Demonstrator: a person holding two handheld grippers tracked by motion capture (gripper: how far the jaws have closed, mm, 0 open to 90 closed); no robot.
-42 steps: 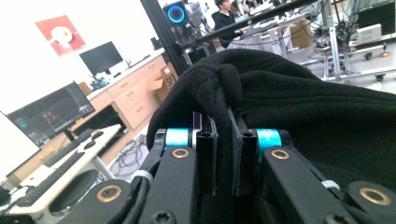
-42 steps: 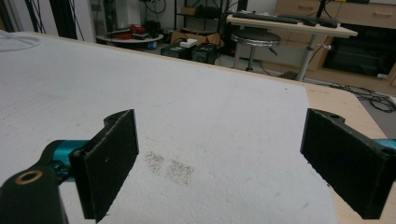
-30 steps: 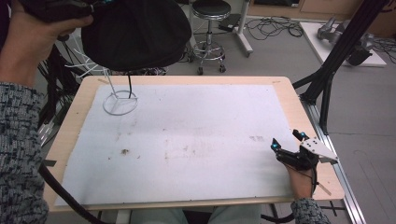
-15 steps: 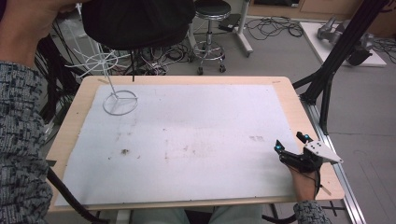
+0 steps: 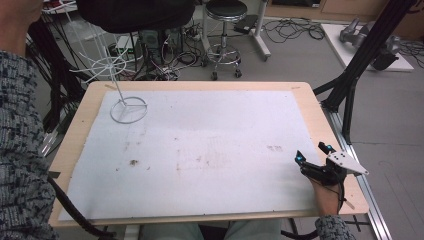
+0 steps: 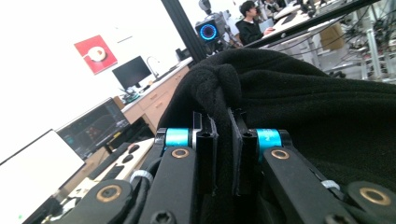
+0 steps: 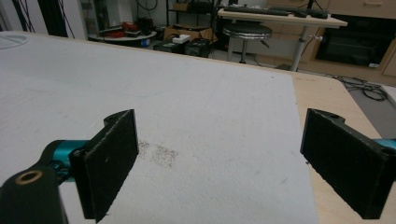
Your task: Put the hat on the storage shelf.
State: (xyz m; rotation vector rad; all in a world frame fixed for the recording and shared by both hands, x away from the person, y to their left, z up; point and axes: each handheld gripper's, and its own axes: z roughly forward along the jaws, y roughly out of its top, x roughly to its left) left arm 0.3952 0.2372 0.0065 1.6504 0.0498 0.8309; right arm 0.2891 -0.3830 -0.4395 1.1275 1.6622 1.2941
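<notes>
In the lower right of the high view, the right gripper [image 5: 314, 154] rests low over the table [image 5: 200, 86] near its right edge, held by the person's hand [image 5: 326, 196]. Its jaws stand wide apart with nothing between them; the right gripper view confirms this, with bare white mat [image 7: 201, 116] visible between the two black pads.

The white mat [image 5: 200, 150] covers most of the tabletop and carries a few faint brown stains near its centre. In the upper left of the high view, a white wire stand [image 5: 117, 85] sits on the mat on its ring base, with a spoked ring at mid-height of its stem.

Beyond and above the stand, at the top edge of the high view, hangs a black fabric item [image 5: 135, 15]. In the left gripper view, the left gripper [image 6: 223, 144] is clamped on a bunched fold of this black fabric [image 6: 303, 102], jaws nearly closed with only the cloth between them.

Handling assessment: the fabric appears to be soft, light fleece. It will drape and sag rather than hold shape, so it is unlikely to slip but may swing. A pinch on a gathered edge or seam, as shown, is the appropriate hold; a second hold at another edge would help open it out.
</notes>
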